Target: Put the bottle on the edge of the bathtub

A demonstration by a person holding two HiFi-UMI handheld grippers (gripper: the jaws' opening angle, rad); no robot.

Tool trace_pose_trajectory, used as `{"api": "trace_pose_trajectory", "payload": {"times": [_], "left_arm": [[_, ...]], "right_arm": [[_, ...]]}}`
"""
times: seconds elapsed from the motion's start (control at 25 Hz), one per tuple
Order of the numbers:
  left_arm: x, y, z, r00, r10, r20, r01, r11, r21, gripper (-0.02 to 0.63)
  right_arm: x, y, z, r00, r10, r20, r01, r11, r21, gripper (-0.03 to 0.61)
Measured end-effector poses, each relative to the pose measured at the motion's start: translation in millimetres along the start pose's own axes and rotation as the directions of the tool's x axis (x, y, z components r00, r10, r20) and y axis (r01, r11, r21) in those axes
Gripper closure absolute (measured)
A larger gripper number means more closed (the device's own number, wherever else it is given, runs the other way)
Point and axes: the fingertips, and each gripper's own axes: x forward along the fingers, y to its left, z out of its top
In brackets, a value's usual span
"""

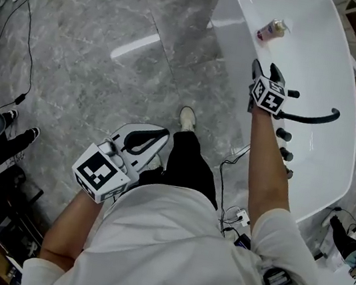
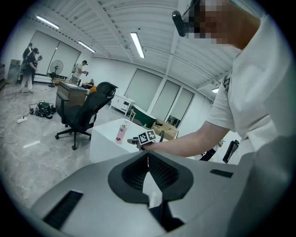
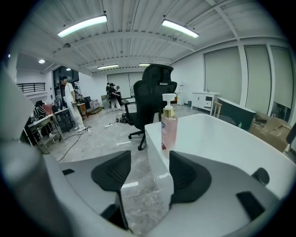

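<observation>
Standing upright on bathtub edge, bottle, long axis vertical, pump up, right gripper fingers open, left gripper fingers closed

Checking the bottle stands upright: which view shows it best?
Right gripper view: the bottle stands upright, near and sharp, on the bathtub edge. Head view shows it small from above; left gripper view, tiny and far.

- Your right arm is stretched well forward, forearm bare below a short white sleeve.
- Your right gripper points ahead and somewhat down, its marker cube facing up. Its jaws stand apart, the dark pads pressing on nothing.
- Your left arm is bent and kept close by your hip.
- Your left gripper points forward and slightly down, its pads meeting at the tips.
</observation>
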Motion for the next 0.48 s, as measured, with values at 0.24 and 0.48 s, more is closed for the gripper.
{"api": "trace_pose_trajectory", "payload": {"times": [0.24,0.48], "left_arm": [[-38,-32,-14,0.999,-0.006,0.034,0.005,1.0,0.025,0.595],[-71,-57,-24,0.997,-0.002,0.077,-0.001,0.999,0.048,0.595]], "right_arm": [[-66,37,-13,0.999,0.043,0.008,-0.043,0.999,-0.025,0.334],[-130,70,-16,0.995,0.093,0.024,-0.091,0.994,-0.061,0.379]]}}
